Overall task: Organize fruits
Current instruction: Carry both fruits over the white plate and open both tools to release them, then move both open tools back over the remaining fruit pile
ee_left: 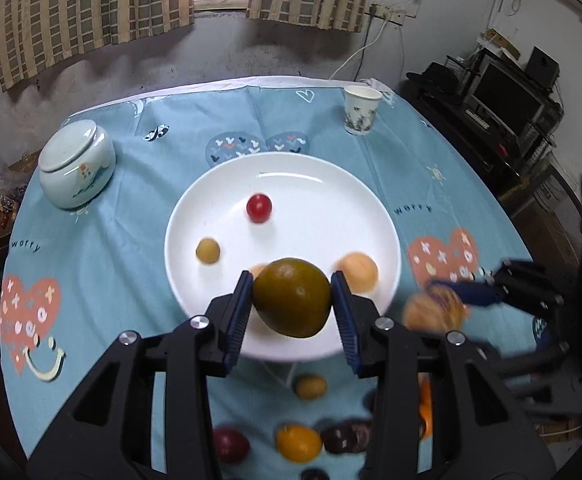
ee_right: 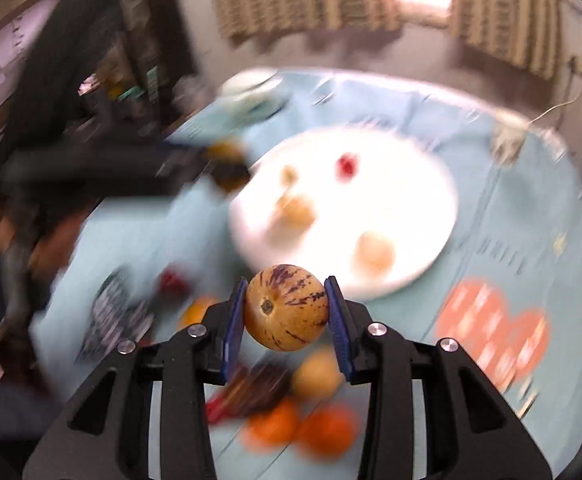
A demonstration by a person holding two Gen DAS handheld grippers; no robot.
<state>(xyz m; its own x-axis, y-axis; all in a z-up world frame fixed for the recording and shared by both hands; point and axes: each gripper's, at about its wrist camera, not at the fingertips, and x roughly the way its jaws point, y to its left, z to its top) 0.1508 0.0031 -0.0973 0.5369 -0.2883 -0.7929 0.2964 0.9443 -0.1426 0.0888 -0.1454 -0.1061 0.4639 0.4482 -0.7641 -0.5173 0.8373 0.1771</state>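
My left gripper (ee_left: 292, 304) is shut on a green-brown citrus fruit (ee_left: 291, 298) and holds it above the near rim of the white plate (ee_left: 331, 184). On the plate lie a red cherry tomato (ee_left: 259, 208), a small olive-green fruit (ee_left: 207, 251) and a pale orange fruit (ee_left: 358, 273). My right gripper (ee_right: 287, 312) is shut on a tan fruit with purple streaks (ee_right: 286, 307), above the cloth near the plate's (ee_right: 423, 184) near edge. In the left wrist view it appears at the right (ee_left: 433, 308). The right wrist view is blurred.
Several loose fruits lie on the blue tablecloth (ee_left: 111, 240) near me: a yellow-orange one (ee_left: 298, 443), a dark red one (ee_left: 231, 444), a small green one (ee_left: 310, 387). A lidded ceramic jar (ee_left: 77, 164) stands far left, a paper cup (ee_left: 362, 110) far right.
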